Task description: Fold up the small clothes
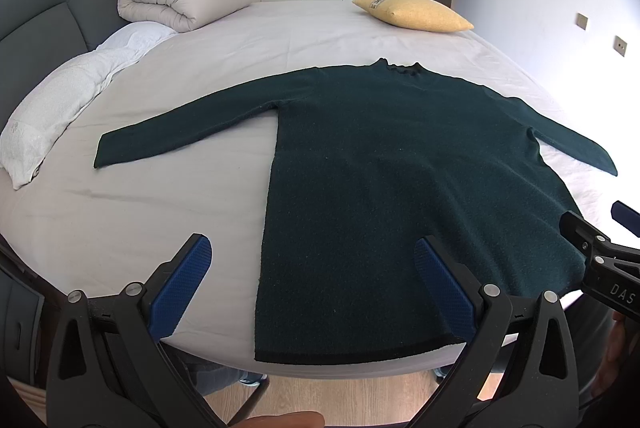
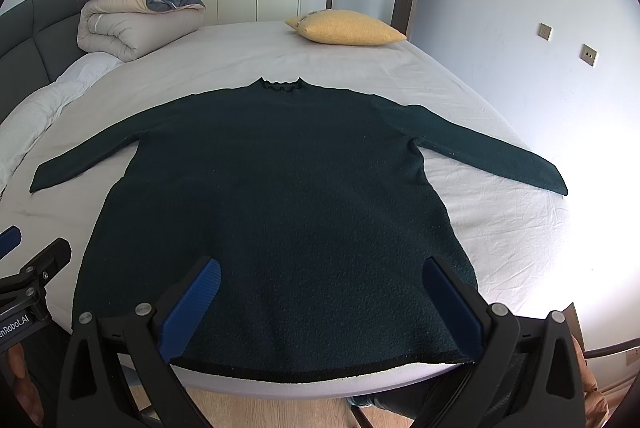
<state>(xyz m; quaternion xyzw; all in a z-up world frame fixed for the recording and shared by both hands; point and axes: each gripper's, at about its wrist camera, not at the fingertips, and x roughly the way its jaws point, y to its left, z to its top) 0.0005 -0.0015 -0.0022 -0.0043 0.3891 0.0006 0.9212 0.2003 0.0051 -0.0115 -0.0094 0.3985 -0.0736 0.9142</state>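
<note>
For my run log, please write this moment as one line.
stage: before first fold | sweater: flat on bed, sleeves spread | left tongs: open, empty | right tongs: open, empty

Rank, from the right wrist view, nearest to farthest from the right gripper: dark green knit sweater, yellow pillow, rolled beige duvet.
From the right gripper:
1. Dark green knit sweater, spread flat directly ahead, hem between the open jaws.
2. Rolled beige duvet, far left by the headboard.
3. Yellow pillow, far side, slightly right; close to the duvet's distance.
</note>
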